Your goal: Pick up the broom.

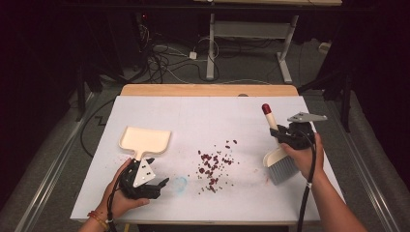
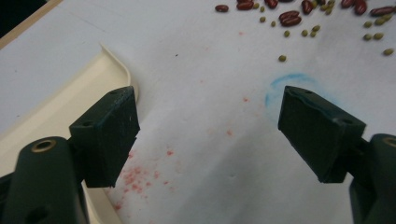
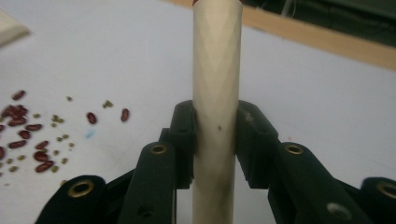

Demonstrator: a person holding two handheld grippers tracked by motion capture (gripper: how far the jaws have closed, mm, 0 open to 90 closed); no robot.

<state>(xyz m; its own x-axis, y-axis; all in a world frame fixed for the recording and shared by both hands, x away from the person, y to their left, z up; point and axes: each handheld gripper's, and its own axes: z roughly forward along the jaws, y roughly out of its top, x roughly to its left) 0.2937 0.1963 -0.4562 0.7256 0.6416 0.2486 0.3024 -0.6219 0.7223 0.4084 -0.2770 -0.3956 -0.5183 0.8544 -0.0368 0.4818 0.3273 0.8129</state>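
White sheet-covered table (image 1: 145, 104) under dim light, dark floor and tangled cables behind. At centre, scattered red beans and small green beans (image 1: 215, 164). At three o'clock from that scatter, right gripper (image 1: 290, 134) clamped tight on cream cylindrical handle (image 3: 217, 93) of small hand brush with grey bristles (image 1: 280, 166), red cap at far end; bristles low, near the sheet, handle slanting up and away. Probably light and stiff in the shaft, soft and springy at the bristles; best gripped mid-handle as now, smooth round surface likely to twist if squeezed loosely. At nine o'clock from the beans, cream plastic dustpan (image 1: 145, 140) lying flat, mouth pointing away. Just below it, left gripper (image 2: 210, 135) spread wide and empty, one jaw beside the pan's edge.
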